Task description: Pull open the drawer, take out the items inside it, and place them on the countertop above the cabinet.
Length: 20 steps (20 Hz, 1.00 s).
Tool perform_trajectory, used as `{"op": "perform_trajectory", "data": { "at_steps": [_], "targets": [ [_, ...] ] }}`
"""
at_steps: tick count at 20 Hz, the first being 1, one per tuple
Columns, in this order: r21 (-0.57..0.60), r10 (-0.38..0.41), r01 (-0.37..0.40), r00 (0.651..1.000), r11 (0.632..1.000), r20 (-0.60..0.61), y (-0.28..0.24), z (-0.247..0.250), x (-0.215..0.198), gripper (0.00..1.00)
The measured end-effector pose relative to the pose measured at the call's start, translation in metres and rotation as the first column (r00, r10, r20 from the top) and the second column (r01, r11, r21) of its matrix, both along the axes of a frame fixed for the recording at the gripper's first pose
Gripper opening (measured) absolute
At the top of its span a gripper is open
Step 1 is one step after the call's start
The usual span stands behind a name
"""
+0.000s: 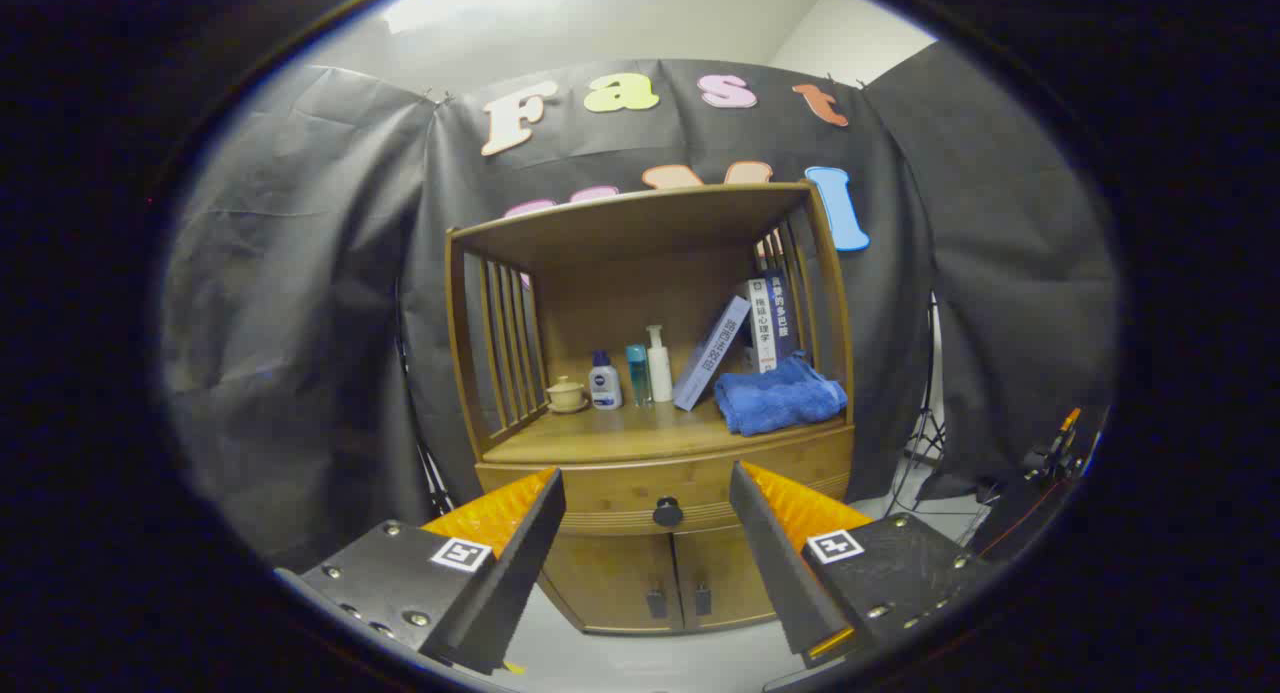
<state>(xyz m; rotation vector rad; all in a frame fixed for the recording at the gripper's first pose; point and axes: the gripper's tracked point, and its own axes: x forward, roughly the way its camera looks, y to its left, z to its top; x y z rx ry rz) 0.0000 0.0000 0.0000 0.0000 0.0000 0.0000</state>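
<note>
Gripper (647, 533) held wide apart, fingers gripping nothing, aimed at cabinet (655, 443) from some way back. Between the fingers and beyond them: drawer (640, 491), shut flush with the cabinet front, dark round knob (667, 512) at its middle, well clear of both fingers. Below the drawer, two doors (665, 578) shut, each with a small dark handle near the centre seam. Above the drawer, countertop (610, 433) inside an open wooden frame with slatted sides and a flat roof. On the countertop, from left: small pale lidded cup (566, 394) on a saucer, squat white bottle (604, 383) with blue cap, slim teal bottle (636, 374), taller white pump bottle (659, 365), all near the back and just beside one another. Right of these, books (745, 338), one leaning, others about upright against the right slats. Folded blue towel (778, 395) in front of the books, at the right front corner. Drawer contents hidden. Off right, dark gear and cables (1040, 483), too blurred to identify, perhaps a stand.
</note>
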Motion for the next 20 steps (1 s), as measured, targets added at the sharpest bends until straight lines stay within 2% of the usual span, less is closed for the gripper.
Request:
{"op": "perform_trajectory", "data": {
  "at_steps": [15, 20],
  "targets": [
    [-0.066, -0.037, 0.038, 0.999, 0.997, 0.015, -0.009, -0.015, 0.008, 0.99],
    [-0.081, -0.06, 0.064, 0.997, 0.995, 0.05, -0.014, -0.033, 0.027, 0.99]
  ]
}}
